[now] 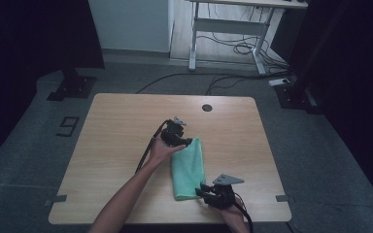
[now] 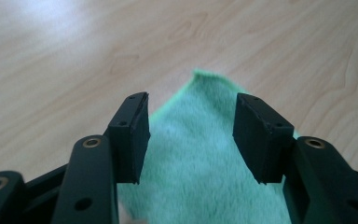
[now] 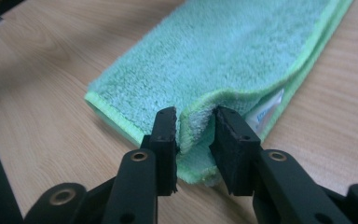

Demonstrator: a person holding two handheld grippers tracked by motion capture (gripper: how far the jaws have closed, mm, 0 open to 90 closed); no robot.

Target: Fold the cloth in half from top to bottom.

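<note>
A green towel [image 1: 188,167] lies folded into a long strip on the wooden table [image 1: 121,131]. My left gripper [image 1: 186,141] hovers at the towel's far end. In the left gripper view the left gripper [image 2: 191,135] is open, its jaws straddling the towel's far corner [image 2: 200,168] without touching it. My right gripper [image 1: 202,191] is at the near end. In the right gripper view the right gripper [image 3: 196,135] is shut on a raised fold of the towel's [image 3: 223,51] upper layer at its near right corner. A white label [image 3: 266,111] peeks out between the layers.
A round cable hole [image 1: 207,108] sits near the table's far edge. Grey tape marks [image 1: 56,199] stick to the front corners. Behind the table stand a white desk frame [image 1: 226,26], floor cables [image 1: 233,46] and black stand bases [image 1: 73,87].
</note>
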